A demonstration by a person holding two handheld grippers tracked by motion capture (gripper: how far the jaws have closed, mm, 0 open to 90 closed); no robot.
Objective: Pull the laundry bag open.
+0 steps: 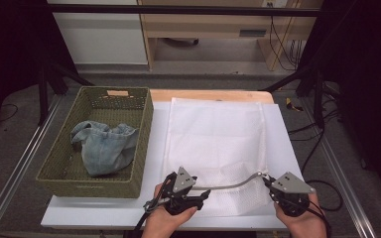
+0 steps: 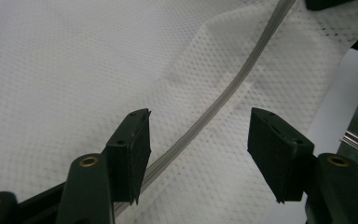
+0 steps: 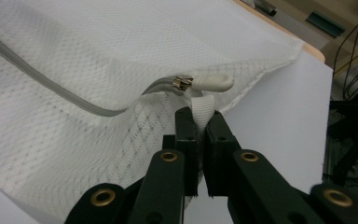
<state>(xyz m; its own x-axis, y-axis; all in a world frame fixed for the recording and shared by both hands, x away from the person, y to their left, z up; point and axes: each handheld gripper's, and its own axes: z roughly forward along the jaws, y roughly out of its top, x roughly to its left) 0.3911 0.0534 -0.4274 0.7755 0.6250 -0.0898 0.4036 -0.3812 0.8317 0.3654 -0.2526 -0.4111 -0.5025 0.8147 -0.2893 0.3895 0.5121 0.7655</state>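
One white mesh bag [image 1: 218, 144] is spread on the table [image 1: 104, 215], its near edge under both grippers. One grey zipper [image 2: 233, 88] runs between the parted jaws of the left gripper [image 1: 198, 194], which are clamped on nothing. One white tab [image 3: 203, 109] beside the zipper pull [image 3: 214, 81] is pinched in the closed right gripper [image 3: 198, 135]. Left of the left gripper, one basket [image 1: 144, 148] holds one denim garment [image 1: 104, 146].

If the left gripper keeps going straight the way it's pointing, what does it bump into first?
Probably the grey zipper on the white mesh bag: it runs between the left gripper's open jaws, though depth is hard to judge.
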